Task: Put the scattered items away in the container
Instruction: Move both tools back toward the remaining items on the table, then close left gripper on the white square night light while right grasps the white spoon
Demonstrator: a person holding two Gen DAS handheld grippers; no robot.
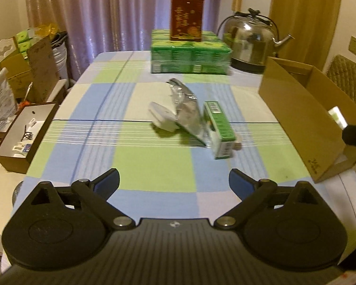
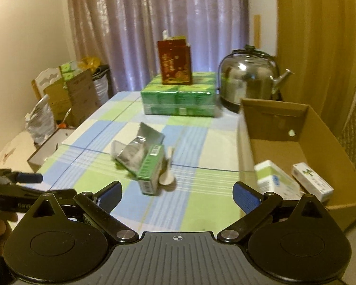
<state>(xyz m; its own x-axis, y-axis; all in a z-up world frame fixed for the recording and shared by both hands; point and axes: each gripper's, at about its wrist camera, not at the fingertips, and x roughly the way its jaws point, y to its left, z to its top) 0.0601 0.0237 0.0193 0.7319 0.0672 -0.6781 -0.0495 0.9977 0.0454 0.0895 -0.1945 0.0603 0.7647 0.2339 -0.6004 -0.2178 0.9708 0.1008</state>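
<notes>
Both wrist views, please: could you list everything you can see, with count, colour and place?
cardboard box: one, brown, open, table's right side
small cartons: two, white-and-green, inside the cardboard box
green carton: one, green, lying mid-table
foil pouch: one, silver, mid-table, against the green carton
white item: one, left of the foil pouch
wooden spoon: one, pale, right of the green carton
green pack: one, shrink-wrapped, far end
red box: one, atop the green pack
kettle: one, steel, far right
tablecloth: checked blue-green
left gripper: open
right gripper: open
</notes>
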